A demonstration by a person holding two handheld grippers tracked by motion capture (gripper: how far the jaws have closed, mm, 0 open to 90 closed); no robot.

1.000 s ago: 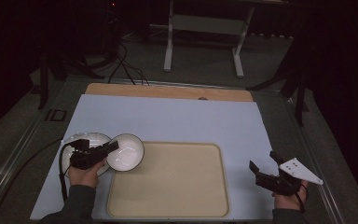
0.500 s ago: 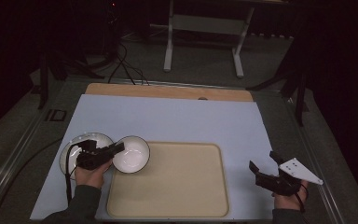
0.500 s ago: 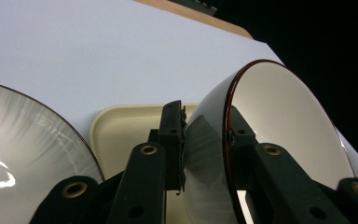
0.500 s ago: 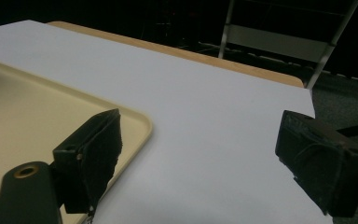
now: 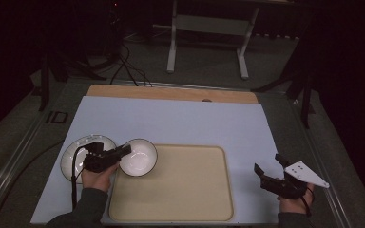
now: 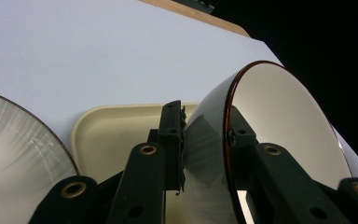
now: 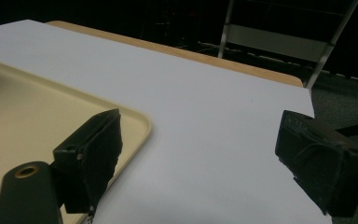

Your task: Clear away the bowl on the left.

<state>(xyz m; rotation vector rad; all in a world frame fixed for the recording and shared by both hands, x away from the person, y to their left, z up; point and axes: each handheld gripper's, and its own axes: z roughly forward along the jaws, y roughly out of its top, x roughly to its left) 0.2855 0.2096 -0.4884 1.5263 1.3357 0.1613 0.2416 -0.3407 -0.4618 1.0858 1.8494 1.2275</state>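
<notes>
The white bowl hangs tilted over the counter at the tray's left corner, its rim pinched between the left gripper's jaws. Just left lies a plate. The right gripper hovers right of the tray, jaws wide apart, holding nothing.

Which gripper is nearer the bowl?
Left. The left gripper is clamped on the bowl rim; the right gripper sits open, far across the tray.
</notes>
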